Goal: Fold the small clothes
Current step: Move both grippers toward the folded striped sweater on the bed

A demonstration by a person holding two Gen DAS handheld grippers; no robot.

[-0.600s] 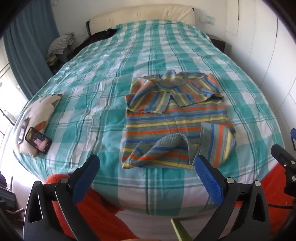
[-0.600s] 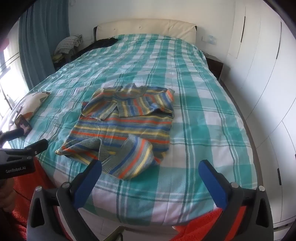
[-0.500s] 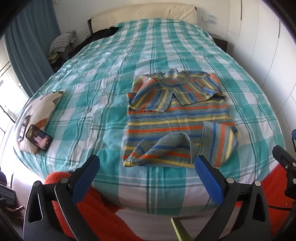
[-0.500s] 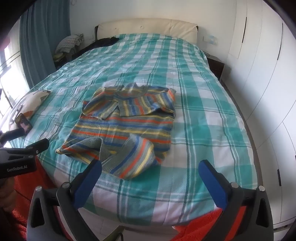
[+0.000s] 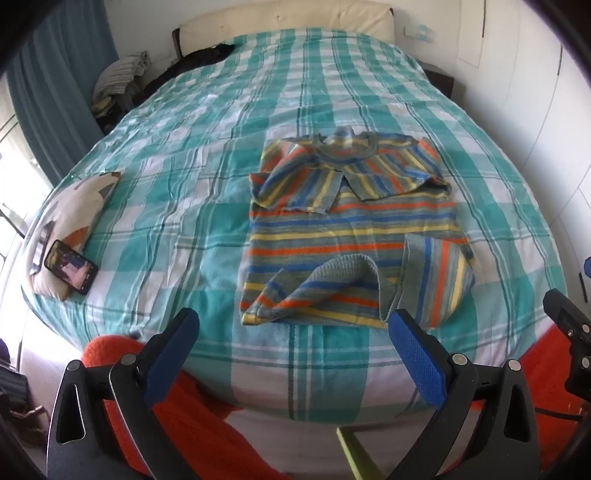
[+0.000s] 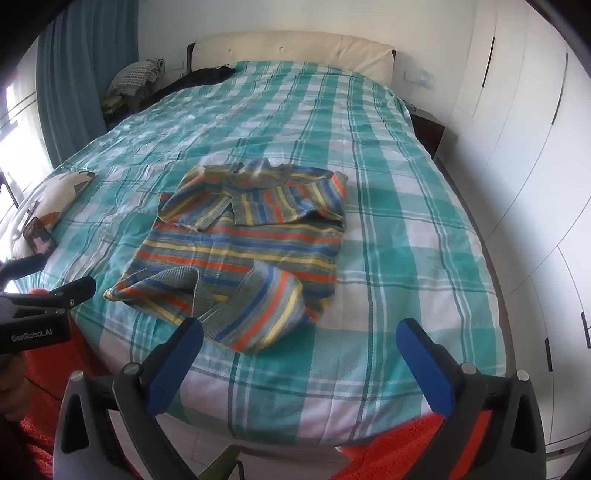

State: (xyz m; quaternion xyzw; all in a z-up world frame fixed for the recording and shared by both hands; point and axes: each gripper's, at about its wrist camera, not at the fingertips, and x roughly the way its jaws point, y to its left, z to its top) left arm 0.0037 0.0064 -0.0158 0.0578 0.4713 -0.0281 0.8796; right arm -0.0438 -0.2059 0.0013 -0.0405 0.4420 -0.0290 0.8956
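Note:
A small striped sweater (image 5: 351, 236) in blue, orange, yellow and grey lies on the teal checked bedspread (image 5: 207, 192), both sleeves folded over its chest and both hem corners turned up. It also shows in the right wrist view (image 6: 243, 251). My left gripper (image 5: 293, 332) is open and empty, hovering at the foot of the bed just short of the hem. My right gripper (image 6: 299, 345) is open and empty, near the sweater's right hem corner. The left gripper's body (image 6: 40, 314) shows at the left edge of the right wrist view.
A patterned cushion (image 5: 74, 210) with a phone (image 5: 70, 266) on it lies at the bed's left edge. Dark clothes (image 5: 195, 62) lie near the cream headboard (image 5: 284, 18). White wardrobe doors (image 6: 524, 155) stand on the right. An orange cloth (image 5: 173, 417) hangs below the foot of the bed.
Both grippers have moved slightly forward toward the bed; the sweater sits a little lower and nearer in both views. Nothing was taken hold of.

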